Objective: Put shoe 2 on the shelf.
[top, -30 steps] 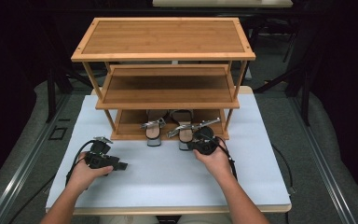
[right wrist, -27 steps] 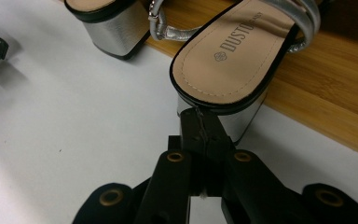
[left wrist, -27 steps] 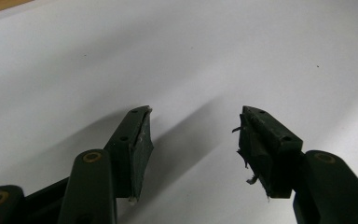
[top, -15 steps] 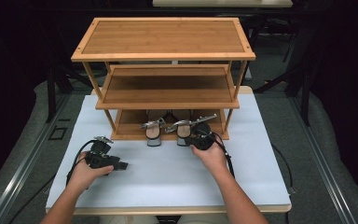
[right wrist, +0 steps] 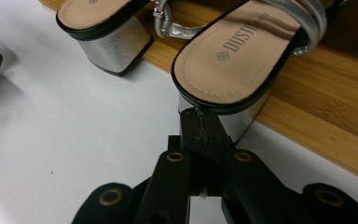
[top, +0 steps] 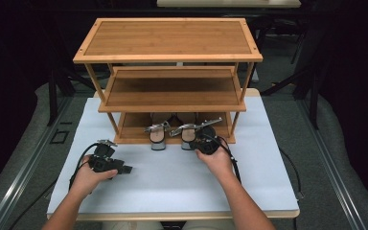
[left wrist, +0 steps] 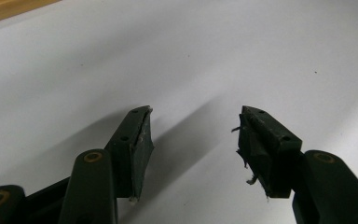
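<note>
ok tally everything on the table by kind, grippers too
sandals: 2, left sandal and right sandal, silver straps and silver block heels
wooden shelf racks: 1, three-tier shelf rack
grippers: 2, left gripper, right gripper
total: 5

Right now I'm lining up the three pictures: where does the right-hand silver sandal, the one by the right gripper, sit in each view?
High view: right-hand silver sandal on the rack's bottom shelf, heel overhanging its front edge, just left of the right gripper.
Left gripper view: not in it.
Right gripper view: upper centre-right, block heel at the shut jaw tips.
Shared landmark: the bamboo bottom shelf, also a strip at the left gripper view's top left.
</note>
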`<state>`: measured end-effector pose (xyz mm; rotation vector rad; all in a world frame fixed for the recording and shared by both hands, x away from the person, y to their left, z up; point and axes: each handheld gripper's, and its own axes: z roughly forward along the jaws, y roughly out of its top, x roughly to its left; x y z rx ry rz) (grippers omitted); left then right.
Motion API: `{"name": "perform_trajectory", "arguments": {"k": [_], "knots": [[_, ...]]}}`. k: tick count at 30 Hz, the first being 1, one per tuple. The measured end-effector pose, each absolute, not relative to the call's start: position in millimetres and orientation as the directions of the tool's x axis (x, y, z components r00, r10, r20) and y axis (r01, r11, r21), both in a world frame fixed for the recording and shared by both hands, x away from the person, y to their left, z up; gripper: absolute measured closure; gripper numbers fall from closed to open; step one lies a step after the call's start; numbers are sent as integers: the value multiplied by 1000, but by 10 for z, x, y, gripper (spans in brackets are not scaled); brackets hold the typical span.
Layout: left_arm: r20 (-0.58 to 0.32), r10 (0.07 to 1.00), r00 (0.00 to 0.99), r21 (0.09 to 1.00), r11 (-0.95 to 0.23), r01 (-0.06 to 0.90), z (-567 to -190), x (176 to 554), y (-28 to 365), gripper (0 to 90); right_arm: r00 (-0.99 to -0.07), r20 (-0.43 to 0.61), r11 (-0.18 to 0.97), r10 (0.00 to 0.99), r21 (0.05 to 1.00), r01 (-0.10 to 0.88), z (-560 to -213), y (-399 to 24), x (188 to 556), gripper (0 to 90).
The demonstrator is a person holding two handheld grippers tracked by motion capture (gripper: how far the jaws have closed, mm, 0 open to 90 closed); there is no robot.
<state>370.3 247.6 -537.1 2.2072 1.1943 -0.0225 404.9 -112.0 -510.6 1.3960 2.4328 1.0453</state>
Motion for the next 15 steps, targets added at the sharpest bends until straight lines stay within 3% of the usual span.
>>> {"name": "perform_trajectory", "arguments": {"k": [9, 15], "knots": [[-281, 759, 587, 541, -380, 750, -5328, 3753, 2447, 469, -532, 179, 315, 828, 637, 704, -5081, -1230, 3956, 882], [-273, 749, 604, 551, -393, 736, -5312, 3855, 2266, 566, -510, 156, 305, 846, 643, 702, -5102, -1299, 3957, 877]]}}
